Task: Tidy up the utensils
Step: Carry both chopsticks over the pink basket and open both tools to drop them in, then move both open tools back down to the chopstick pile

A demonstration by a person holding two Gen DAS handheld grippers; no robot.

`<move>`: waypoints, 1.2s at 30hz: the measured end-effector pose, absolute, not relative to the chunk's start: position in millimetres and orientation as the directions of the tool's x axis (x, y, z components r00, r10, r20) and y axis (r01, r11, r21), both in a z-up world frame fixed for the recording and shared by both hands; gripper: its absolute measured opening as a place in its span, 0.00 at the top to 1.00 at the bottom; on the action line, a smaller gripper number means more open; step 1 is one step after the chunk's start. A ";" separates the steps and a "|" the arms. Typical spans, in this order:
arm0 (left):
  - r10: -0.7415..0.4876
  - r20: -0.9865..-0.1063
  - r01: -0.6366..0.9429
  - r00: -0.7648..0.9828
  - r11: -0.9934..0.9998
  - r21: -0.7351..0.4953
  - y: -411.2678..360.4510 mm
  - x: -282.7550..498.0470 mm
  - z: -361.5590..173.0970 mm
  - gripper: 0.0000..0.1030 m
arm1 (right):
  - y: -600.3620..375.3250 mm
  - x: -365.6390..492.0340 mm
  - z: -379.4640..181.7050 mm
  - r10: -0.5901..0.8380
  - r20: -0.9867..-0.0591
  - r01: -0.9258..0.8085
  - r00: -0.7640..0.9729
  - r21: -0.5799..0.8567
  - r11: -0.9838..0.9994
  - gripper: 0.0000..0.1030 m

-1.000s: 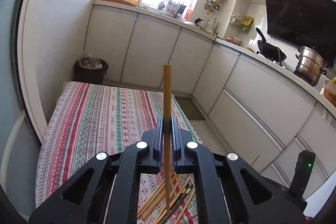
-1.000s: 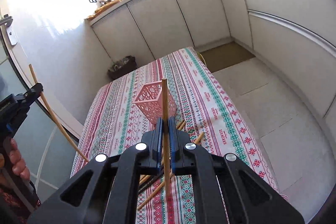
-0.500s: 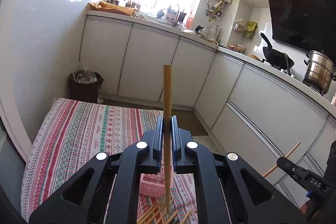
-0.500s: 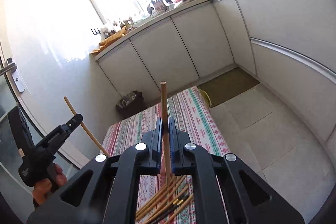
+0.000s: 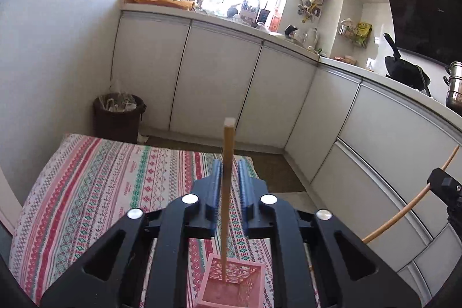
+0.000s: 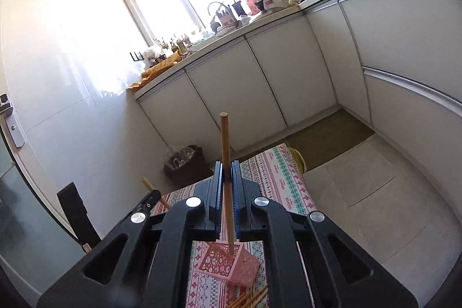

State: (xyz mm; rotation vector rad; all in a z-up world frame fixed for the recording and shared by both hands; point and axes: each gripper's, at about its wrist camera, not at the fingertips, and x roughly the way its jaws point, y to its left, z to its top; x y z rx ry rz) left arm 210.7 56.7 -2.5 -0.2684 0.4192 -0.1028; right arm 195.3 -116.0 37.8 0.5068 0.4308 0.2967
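- Left claw [image 5: 229, 186]: jaws just opened; chopstick [image 5: 226, 192] stands loose between them, lower end inside pink holder [image 5: 231, 286] on the table [image 5: 95, 181].
- Right claw [image 6: 227, 189]: clamped on second chopstick [image 6: 226, 163] above the holder.

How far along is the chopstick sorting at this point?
Done: nothing clearly settled in the pink holder. In hand: the left gripper, jaws just opened, is dropping its chopstick into the holder; the right gripper is clamped on another. Left: loose chopsticks on the tablecloth.
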 end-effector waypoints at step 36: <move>-0.096 -0.388 -0.023 0.917 0.957 -0.290 110.7 129.9 27.1 0.13 | -73.6 183.0 -0.1 0.284 -0.423 -0.086 0.861 0.429 0.899 0.23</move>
